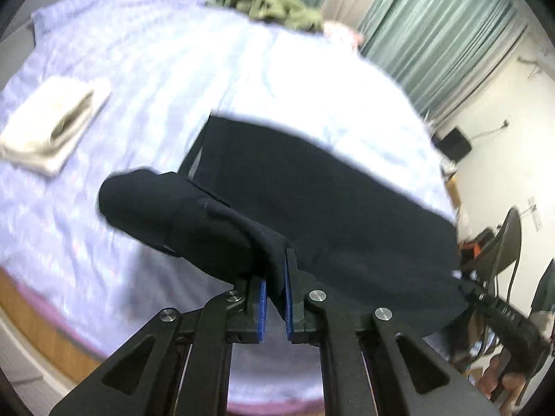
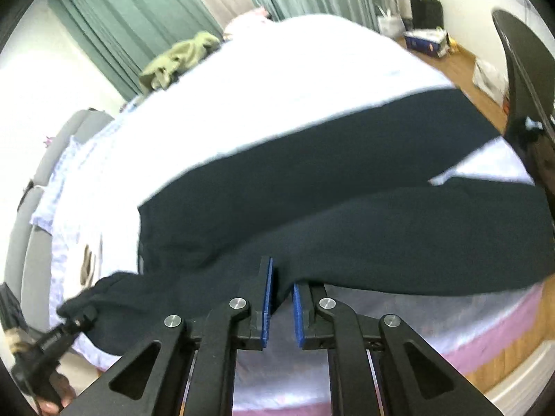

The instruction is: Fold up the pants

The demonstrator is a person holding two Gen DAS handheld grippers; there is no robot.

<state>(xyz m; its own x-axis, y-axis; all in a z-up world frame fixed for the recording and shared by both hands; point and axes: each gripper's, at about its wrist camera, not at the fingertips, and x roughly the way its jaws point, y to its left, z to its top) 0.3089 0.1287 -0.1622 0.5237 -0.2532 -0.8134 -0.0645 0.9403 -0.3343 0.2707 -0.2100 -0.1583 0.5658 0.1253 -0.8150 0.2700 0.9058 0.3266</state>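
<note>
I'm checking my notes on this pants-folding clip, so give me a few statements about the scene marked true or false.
1. The left claw is shut on the dark pants. True.
2. The right claw is open and holds nothing. False: it is shut on the pants too.
3. A folded cream garment lies on the bed sheet. True.
4. The curtains are red. False: they are green.
5. An olive garment lies at the bed's far edge. True.

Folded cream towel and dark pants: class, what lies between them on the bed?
Only bare lilac bedsheet separates the cream towel from the dark pants, as the left wrist view shows.
</note>
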